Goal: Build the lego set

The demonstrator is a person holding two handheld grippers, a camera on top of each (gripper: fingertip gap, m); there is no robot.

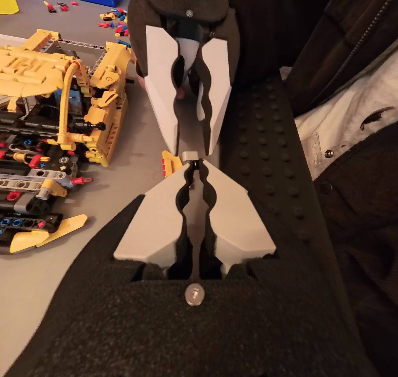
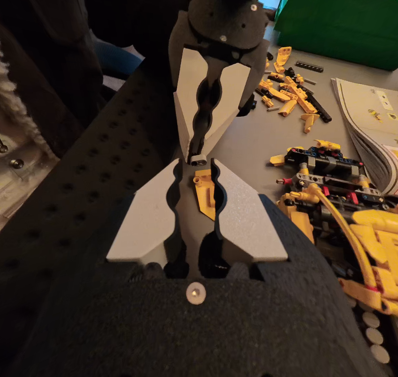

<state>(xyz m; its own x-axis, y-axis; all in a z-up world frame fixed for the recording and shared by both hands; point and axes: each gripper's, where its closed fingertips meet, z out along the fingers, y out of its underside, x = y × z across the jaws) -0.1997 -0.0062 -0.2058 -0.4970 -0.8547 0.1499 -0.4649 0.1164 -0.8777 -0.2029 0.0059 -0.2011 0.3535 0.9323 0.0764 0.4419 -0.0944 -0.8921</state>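
Small grey piece point(image 1: 190, 156) pinched at left gripper point(image 1: 194, 166) tips; right gripper point(image 2: 195, 159) spread just beyond. Light, stiff, slippery: best gripped across flat sides.

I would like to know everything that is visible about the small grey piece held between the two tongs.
The small grey piece is a short, light grey plastic connector with rounded ends and two round holes through it, seen in the right wrist view. A black pin joins it to the left tongs, whose tips are shut on that pin. It is held above the grey table, beside a yellow panel. The right tongs, slightly open, face it tip to tip, at or very near contact. Its far side is hidden.
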